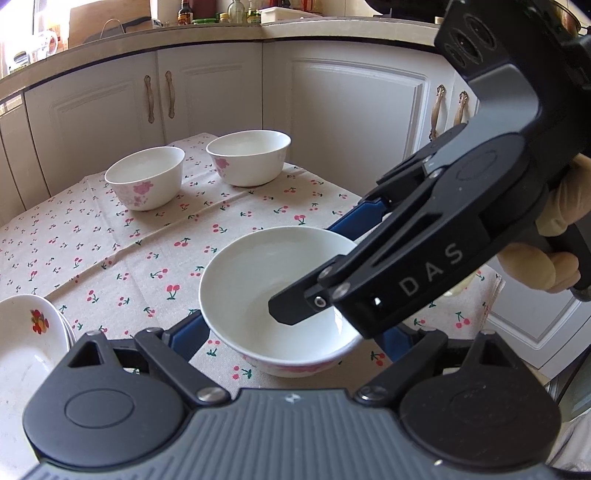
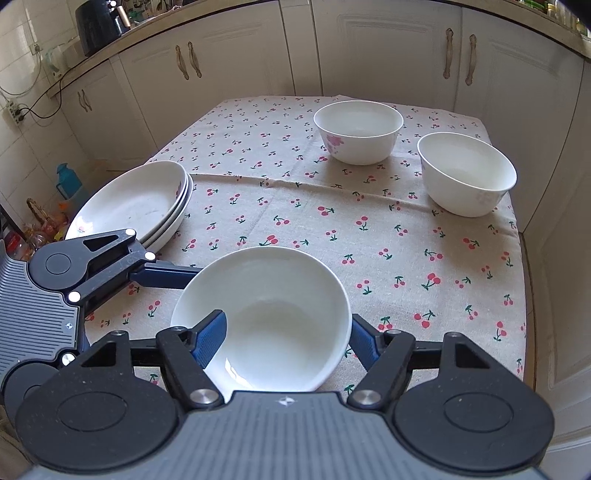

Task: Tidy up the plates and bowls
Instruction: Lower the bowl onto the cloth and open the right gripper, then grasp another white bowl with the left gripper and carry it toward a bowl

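A white bowl with pink flowers (image 1: 273,295) stands near the front of the cherry-print tablecloth (image 1: 110,251); it also shows in the right wrist view (image 2: 273,321). My right gripper (image 2: 286,338) is open around it, one blue finger (image 2: 210,339) inside the bowl and one outside its right wall. My left gripper (image 1: 291,339) is open, its fingers either side of the same bowl, not gripping. Two more flowered bowls (image 1: 146,177) (image 1: 249,157) stand at the far end. A stack of plates (image 2: 136,201) sits at the left.
White cabinets (image 2: 369,48) surround the table closely at the back and right. A counter (image 1: 258,26) with bottles runs above them. Clutter and a blue bottle (image 2: 68,181) sit on the floor at the left. The table's right edge (image 2: 522,258) is near.
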{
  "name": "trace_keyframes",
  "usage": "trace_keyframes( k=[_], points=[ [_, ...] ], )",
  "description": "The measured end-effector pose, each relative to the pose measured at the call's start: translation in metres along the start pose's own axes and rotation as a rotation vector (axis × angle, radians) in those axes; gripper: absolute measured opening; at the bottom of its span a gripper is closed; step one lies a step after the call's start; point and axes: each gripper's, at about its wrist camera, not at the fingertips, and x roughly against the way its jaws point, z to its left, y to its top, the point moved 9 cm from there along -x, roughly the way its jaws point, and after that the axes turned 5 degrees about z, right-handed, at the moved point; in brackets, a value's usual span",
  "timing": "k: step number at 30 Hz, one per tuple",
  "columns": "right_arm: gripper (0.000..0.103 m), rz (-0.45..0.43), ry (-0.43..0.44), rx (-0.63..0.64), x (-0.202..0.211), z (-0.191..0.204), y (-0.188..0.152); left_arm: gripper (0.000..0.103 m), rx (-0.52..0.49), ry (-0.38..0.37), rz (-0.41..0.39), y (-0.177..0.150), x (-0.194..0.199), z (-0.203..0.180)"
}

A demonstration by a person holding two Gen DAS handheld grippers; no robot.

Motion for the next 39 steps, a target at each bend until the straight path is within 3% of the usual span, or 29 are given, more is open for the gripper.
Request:
trace_keyframes(
  k=[4,6,8,23,27,39],
  points=[
    [0.089,-0.019,0.017,-0.009,0.000,0.003,0.001,0.095,-0.011,-0.002,-0.001,-0.001,0.000,-0.001],
    [0.101,-0.046,-0.006,-0.006,0.002,0.004,0.002,0.095,-0.005,-0.017,-0.002,-0.001,0.002,-0.001],
    [0.103,-0.076,-0.022,-0.005,0.006,0.004,0.004,0.095,0.004,-0.033,-0.004,-0.002,0.005,0.001],
    [0.103,-0.250,-0.166,-0.141,0.035,-0.015,-0.006,0.097,-0.016,-0.044,-0.022,-0.008,0.039,-0.002],
    [0.103,-0.277,-0.241,-0.126,0.041,-0.023,-0.008,0.097,-0.032,-0.047,-0.017,-0.004,0.045,-0.001],
    [0.103,-0.307,-0.351,-0.070,0.042,-0.063,0.007,0.097,-0.068,-0.036,0.037,0.040,0.033,0.037]
  ],
)
